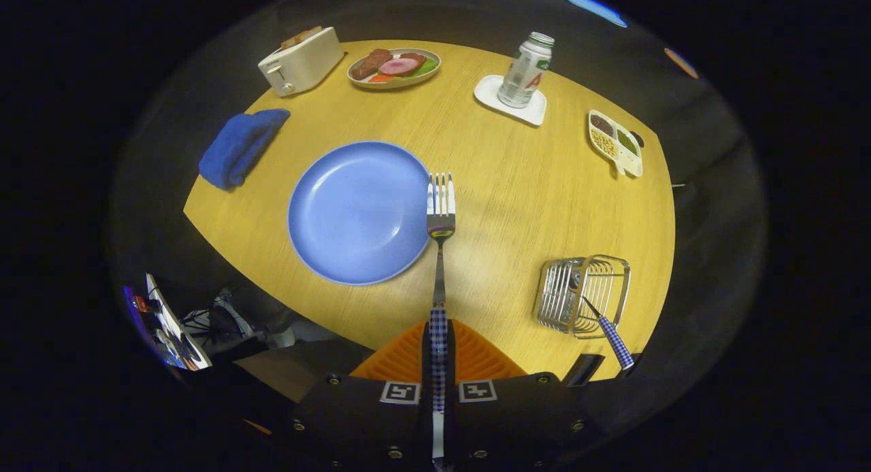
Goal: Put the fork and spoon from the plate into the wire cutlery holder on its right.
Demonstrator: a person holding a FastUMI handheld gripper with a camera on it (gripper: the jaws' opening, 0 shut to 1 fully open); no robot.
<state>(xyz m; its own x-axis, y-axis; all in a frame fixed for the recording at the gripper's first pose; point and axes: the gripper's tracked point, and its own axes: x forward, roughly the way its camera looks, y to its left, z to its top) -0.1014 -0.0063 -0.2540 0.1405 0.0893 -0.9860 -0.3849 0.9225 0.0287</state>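
You've got the steel fork with the blue-checked handle [439,268] clamped between both fingers of the gripper [439,353], handle pinched at bottom centre of the frame, tines pointing straight ahead and up over the right rim of the round blue plate [357,212]. The fork looks lifted clear of the plate, and the plate is bare. The silver wire cutlery holder [582,295] sits lower right, well apart from the fork. A blue-checked handle [616,341] already sticks out of it, leaning toward the table edge; I'd judge that's the spoon, so the fork is the last piece.

For the drop: swing right, tip the fork so the tines go down into the basket, and come in on the side away from that leaning handle so you don't knock it. Release only once the tines are inside the wires; the holder is light and near the table edge, so don't push it.

Surface is a round light-wood table [503,186]. At the far side, from upper left to right: a folded blue cloth [239,147], a cream toaster [301,60], an oval dish of food [395,67], a drinks can on a white coaster [525,71], and a divided tray of beans [614,143]. The room is dark around it.
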